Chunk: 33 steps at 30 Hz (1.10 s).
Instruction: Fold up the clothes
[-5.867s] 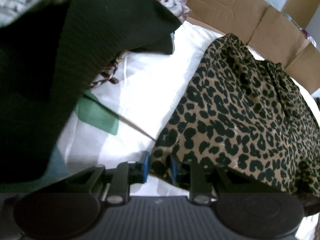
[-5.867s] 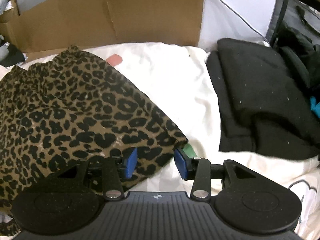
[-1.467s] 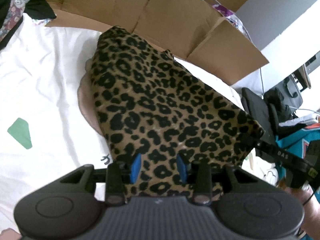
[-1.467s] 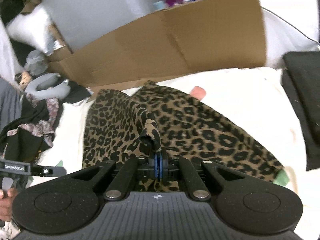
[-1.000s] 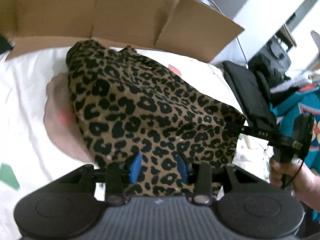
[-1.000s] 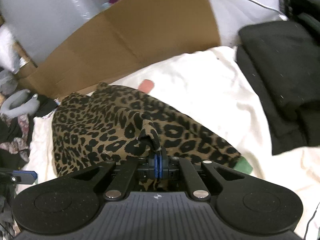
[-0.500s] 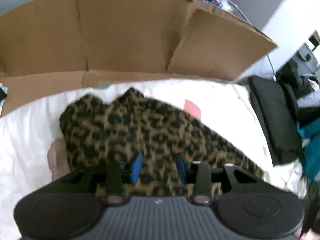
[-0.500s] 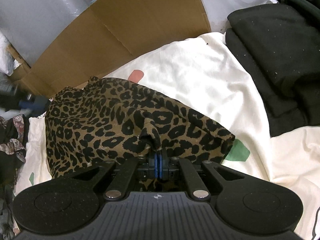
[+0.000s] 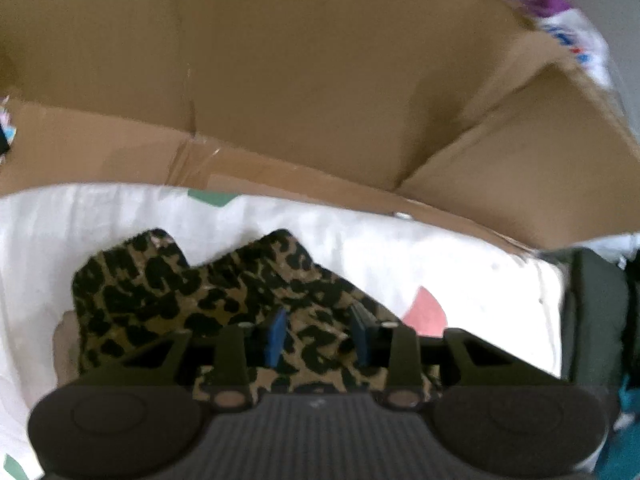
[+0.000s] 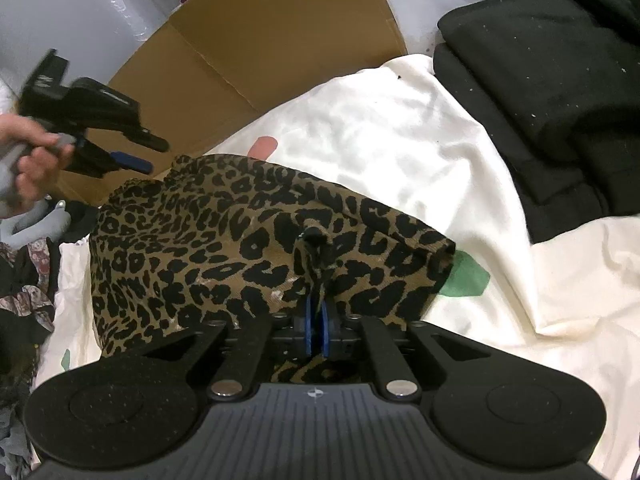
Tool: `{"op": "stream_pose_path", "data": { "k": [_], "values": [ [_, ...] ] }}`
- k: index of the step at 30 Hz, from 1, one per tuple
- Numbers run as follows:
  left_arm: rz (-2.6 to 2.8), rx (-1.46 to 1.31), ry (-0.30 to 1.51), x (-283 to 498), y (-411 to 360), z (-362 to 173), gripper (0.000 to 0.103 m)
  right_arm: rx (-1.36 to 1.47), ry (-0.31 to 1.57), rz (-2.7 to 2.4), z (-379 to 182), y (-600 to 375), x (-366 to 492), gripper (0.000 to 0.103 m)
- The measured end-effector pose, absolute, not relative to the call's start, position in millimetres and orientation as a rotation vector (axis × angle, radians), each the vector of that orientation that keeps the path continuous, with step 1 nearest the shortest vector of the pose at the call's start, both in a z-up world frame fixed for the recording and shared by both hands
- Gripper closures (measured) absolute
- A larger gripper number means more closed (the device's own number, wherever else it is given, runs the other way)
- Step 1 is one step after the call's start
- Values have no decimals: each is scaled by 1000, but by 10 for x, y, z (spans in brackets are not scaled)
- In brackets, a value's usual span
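Lying on the white sheet (image 10: 400, 140) in front of the cardboard wall (image 10: 280, 32), the leopard-print garment (image 10: 192, 248) spreads ahead of the right gripper (image 10: 316, 328) and mostly to the left of its fingers, with its long axis running from the far left corner toward the near right corner beside the green patch (image 10: 466, 280). It looks already doubled over, though how many layers there are cannot be told. The right gripper has its blue pads pressed together on a small raised pinch of this cloth, so the fabric stands up as a little peak just beyond the fingertips. The left gripper (image 9: 318, 336) has its fingers spread apart and holds nothing; in its own view the garment (image 9: 168, 296) lies under and beyond the fingers, reaching more to their left. In the right wrist view this left gripper (image 10: 132, 160) hovers above the far left corner, apart from the cloth. So the right gripper is the one joined to the garment, and a coming fold would probably turn on carrying that pinched part along or across the long axis.
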<state>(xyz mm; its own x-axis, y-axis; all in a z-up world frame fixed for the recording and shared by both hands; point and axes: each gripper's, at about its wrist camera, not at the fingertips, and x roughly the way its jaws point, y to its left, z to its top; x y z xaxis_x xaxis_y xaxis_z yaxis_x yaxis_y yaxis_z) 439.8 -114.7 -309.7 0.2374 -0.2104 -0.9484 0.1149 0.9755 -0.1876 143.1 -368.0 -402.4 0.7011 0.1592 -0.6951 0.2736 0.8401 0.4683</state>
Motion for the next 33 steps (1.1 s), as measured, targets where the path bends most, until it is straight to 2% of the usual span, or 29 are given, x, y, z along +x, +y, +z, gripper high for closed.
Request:
{"op": "stream_pose_path", "data": {
  "k": [3,12,15,17,18,20,22,23,24,26,33],
  "values": [
    [-175,-99,1348,4416,-1133,-3235,66,593,805,-69,-4031,-3715,1450,81],
    [-93,-202,1412,4378,-966,-3485,67,572,789,-54,-3959,-3756,1570,77],
    [-63,-272,1416,4382,-882,-3564,71,563,789,-56,-3956,-3787,1614,77],
    [-43,-295,1411,4384,-863,-3586,73,568,797,-58,-3986,-3798,1628,73],
    [-30,-306,1409,4378,-849,-3589,76,570,801,-59,-4002,-3804,1635,72],
    [2,-327,1404,4355,-814,-3588,95,574,808,-61,-4032,-3816,1650,72],
    [26,-357,1394,4323,-769,-3581,99,579,815,-63,-4063,-3827,1664,72],
    [30,-384,1383,4297,-735,-3568,101,585,815,-64,-4072,-3832,1664,74],
    [31,-399,1374,4275,-712,-3545,102,592,814,-66,-4079,-3836,1662,86],
    [32,-412,1362,4236,-684,-3480,102,628,805,-77,-4087,-3868,1635,98],
    [-32,-430,1295,4166,-721,-3108,103,677,725,-58,-3968,-3928,1462,100]
  ]
}}
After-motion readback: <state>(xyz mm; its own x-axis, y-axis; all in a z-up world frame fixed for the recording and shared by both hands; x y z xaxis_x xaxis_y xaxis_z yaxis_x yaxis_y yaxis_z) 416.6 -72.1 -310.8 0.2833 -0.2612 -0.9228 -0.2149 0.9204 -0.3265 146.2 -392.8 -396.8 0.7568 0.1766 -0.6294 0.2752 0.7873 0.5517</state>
